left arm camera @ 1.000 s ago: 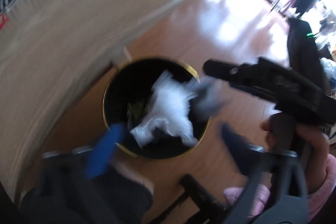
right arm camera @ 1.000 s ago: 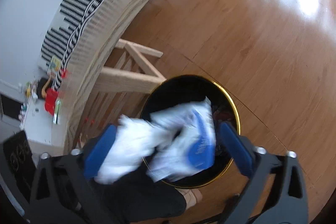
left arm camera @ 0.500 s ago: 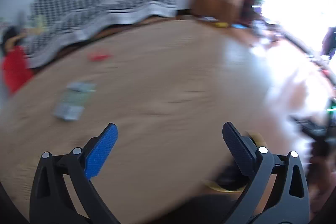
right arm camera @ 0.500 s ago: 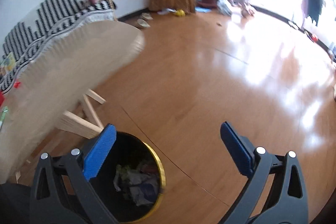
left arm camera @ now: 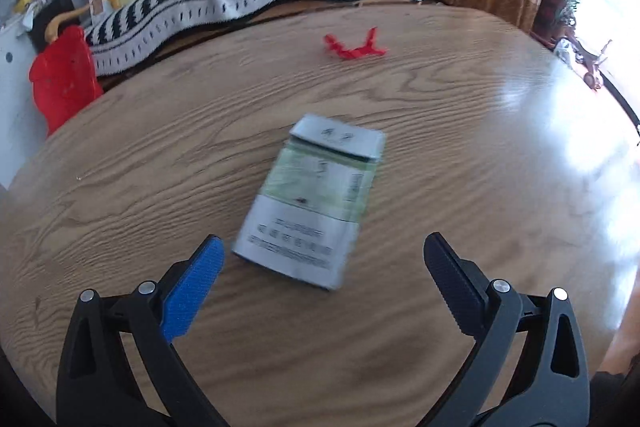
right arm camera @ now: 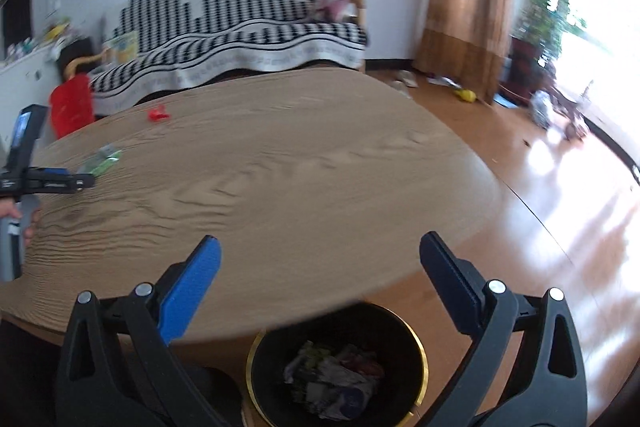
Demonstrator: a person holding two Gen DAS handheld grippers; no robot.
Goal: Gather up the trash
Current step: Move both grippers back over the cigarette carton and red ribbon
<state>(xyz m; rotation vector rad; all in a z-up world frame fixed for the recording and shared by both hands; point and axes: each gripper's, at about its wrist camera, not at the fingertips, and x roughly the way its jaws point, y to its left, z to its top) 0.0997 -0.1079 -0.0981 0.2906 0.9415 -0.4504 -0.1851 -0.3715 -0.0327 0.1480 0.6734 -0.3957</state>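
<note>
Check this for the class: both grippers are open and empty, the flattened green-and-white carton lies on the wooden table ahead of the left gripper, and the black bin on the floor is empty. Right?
Not quite. The black bin already holds crumpled trash, as the right wrist view shows. The rest stands: left gripper and right gripper are open and empty, and the carton lies on the table.

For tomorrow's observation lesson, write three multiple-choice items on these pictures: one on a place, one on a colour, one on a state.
1. Where is the black gold-rimmed trash bin?
A on the table
B on the floor by the table edge
C on the sofa

2. What colour is the small crumpled scrap on the wooden table?
A red
B yellow
C blue

3. The left gripper is
A shut on the flat green-and-white packet
B open, empty
C out of view

Answers: B, the bin stands below the tabletop; A, the scrap is plainly red; B, its jaws stand wide before the packet.
</note>
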